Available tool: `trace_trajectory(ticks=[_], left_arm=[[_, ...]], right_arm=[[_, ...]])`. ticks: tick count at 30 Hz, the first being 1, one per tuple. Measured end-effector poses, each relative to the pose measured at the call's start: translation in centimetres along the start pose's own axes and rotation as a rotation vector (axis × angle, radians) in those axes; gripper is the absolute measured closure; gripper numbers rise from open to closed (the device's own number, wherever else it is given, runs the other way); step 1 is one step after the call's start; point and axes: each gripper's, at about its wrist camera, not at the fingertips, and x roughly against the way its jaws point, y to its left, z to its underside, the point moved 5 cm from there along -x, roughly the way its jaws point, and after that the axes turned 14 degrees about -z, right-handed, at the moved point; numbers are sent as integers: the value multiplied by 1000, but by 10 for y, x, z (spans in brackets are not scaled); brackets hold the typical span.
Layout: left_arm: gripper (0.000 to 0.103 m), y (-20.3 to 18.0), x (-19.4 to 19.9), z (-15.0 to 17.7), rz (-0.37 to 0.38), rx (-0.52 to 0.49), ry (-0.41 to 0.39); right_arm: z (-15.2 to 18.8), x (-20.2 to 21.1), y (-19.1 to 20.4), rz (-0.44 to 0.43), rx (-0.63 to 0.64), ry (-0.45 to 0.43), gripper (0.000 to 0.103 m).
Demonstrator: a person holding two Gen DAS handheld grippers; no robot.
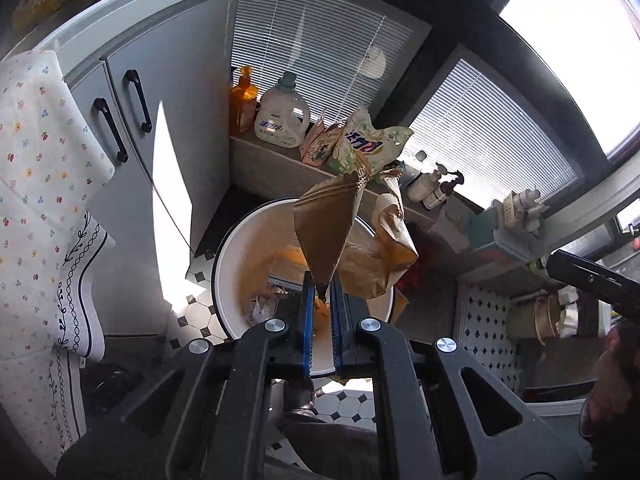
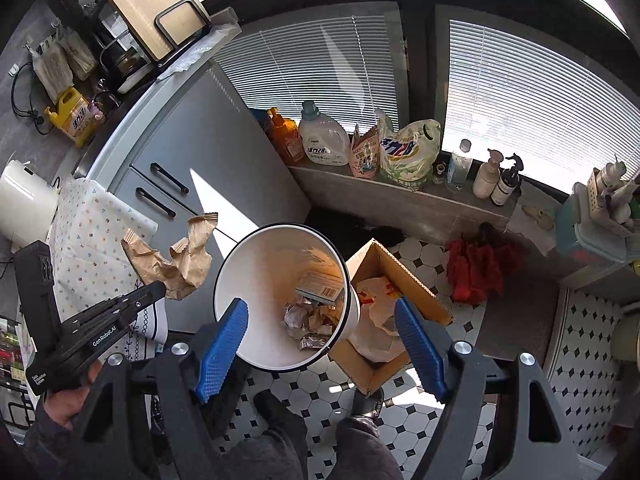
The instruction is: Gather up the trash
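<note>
the left gripper (image 1: 323, 300) is clenched on a crumpled brown paper bag (image 1: 360, 236), pinching its lower corner between the blue pads, the bag held up over the rim of the white bin (image 2: 240, 264). the right gripper (image 2: 320, 344) is released, jaws wide apart with nothing between them, above the bin. the bin holds crumpled wrappers (image 2: 308, 320). a cardboard box (image 2: 416, 280) stands just beside the bin on the tiled floor (image 2: 576, 364).

Crumpled matt brown paper bag (image 2: 176, 258); glossy smooth white bin (image 2: 256, 280); corrugated cardboard box (image 2: 416, 280)
</note>
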Motion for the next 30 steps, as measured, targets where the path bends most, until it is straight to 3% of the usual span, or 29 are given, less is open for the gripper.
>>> trace_trajectory(ticks=[1,3,7,15,30], left_arm=[[66,-2,-2,1,6,2,13],[36,-3,2,0,9,17,-6],[19,-1,14,-3,6,28,-30],[9,35,57,-18,-134,103,-109],[6,96,143,-23,-253,226,-232]], right_arm=[[1,1,-2,2,-2,-1,28],[3,3,-5,1,-7,-3,28],[1,4,-2,-15,-4,-8,27],[-15,5,33,-19,84,-40,8],[-40,24,119,-128,232,-77,8]])
